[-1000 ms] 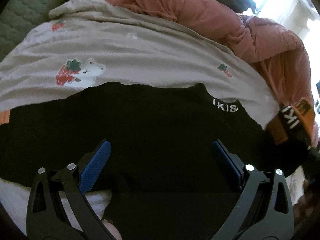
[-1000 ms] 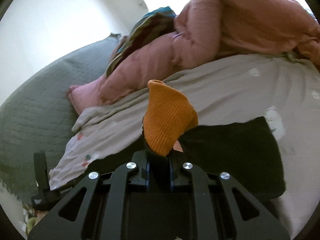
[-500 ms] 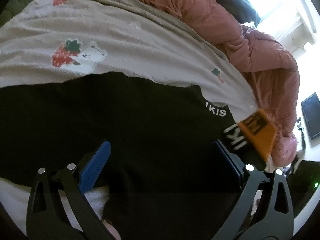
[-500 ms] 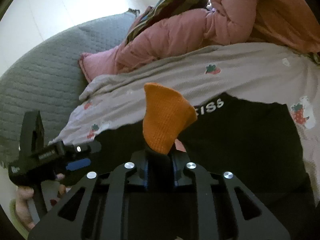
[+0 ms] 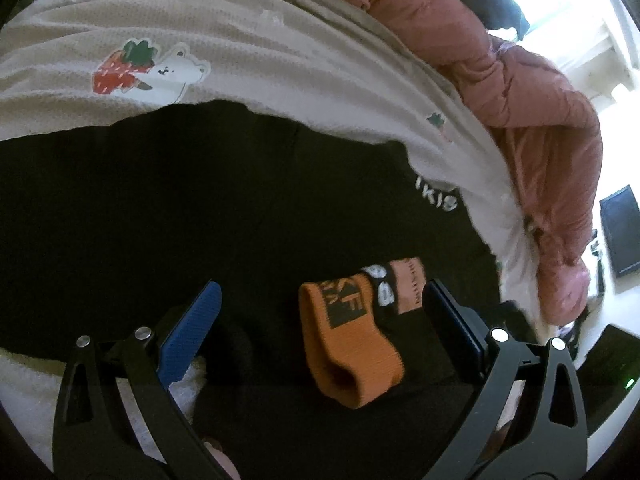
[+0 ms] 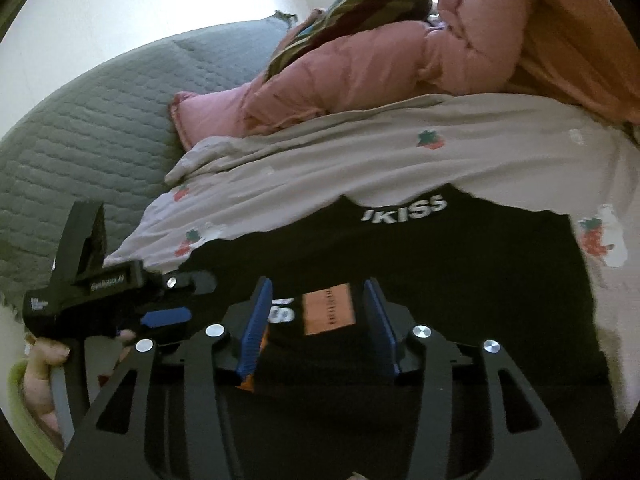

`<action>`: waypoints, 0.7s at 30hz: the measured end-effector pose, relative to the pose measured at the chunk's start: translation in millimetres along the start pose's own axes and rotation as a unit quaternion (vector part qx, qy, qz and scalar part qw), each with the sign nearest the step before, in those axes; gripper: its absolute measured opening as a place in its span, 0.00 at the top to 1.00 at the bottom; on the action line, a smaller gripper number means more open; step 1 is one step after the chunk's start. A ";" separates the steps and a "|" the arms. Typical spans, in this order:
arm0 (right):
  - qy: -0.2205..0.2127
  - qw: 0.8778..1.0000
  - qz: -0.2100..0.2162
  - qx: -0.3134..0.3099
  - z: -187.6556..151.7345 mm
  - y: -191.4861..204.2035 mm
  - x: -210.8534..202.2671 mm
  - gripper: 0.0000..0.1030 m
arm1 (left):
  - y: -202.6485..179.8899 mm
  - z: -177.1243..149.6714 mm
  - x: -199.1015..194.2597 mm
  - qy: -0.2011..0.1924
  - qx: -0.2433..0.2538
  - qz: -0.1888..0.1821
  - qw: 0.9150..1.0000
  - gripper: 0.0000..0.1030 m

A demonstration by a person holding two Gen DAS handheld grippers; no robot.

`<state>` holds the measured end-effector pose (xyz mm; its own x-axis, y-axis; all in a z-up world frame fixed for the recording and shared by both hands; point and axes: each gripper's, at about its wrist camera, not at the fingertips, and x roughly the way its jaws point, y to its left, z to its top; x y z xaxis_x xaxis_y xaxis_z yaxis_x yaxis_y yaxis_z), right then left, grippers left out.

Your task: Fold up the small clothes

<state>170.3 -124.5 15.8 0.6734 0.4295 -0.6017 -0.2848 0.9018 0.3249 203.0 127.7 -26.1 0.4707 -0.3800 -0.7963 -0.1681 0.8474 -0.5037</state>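
A black garment (image 5: 200, 208) with white "KISS" lettering (image 6: 404, 209) lies spread on the strawberry-print sheet (image 5: 240, 52). Its sleeve end with the orange cuff (image 5: 348, 344) lies folded over onto the black cloth. That cuff rests between the fingers of my left gripper (image 5: 323, 286), which is open and does not touch it. In the right wrist view my right gripper (image 6: 318, 282) has its jaws opening. The sleeve's pinkish label patch (image 6: 329, 309) lies between the pads, which no longer press on it. The left gripper (image 6: 198, 298) shows at that view's left, held by a hand.
A pink puffy quilt (image 5: 520, 92) is bunched along the far side of the bed, with a dark striped cloth (image 6: 360, 4) on top. A grey quilted cover (image 6: 88, 120) lies at the left. Dark flat devices (image 5: 620, 236) sit beyond the bed's right edge.
The right gripper, earlier shut on the upright orange cuff, has sunk and spread its jaws. The cuff now lies on the black garment, between the left gripper's fingers.
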 end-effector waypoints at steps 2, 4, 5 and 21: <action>-0.005 1.000 -0.013 0.012 0.5 -12.0 -5.5 0.49 | -2.3 -6.0 4.0 0.003 0.011 0.015 1.000 0.08; -0.013 0.999 -0.025 0.027 1.2 -25.7 -12.6 0.49 | -4.5 -11.0 8.0 0.001 0.021 0.030 0.999 0.09; -0.015 0.999 -0.028 0.033 1.3 -30.8 -15.1 0.48 | -7.1 -13.9 9.8 -0.004 0.028 0.040 0.999 0.09; -0.040 0.994 -0.064 0.077 -2.7 -81.5 -40.5 0.48 | -38.5 -38.7 27.1 -0.037 0.111 0.079 0.990 0.88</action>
<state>164.4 -215.3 11.6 0.7515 0.3007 -0.5873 -0.0890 0.9282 0.3614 188.7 70.4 -41.3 0.5176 -0.2147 -0.8282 -0.0544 0.9578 -0.2823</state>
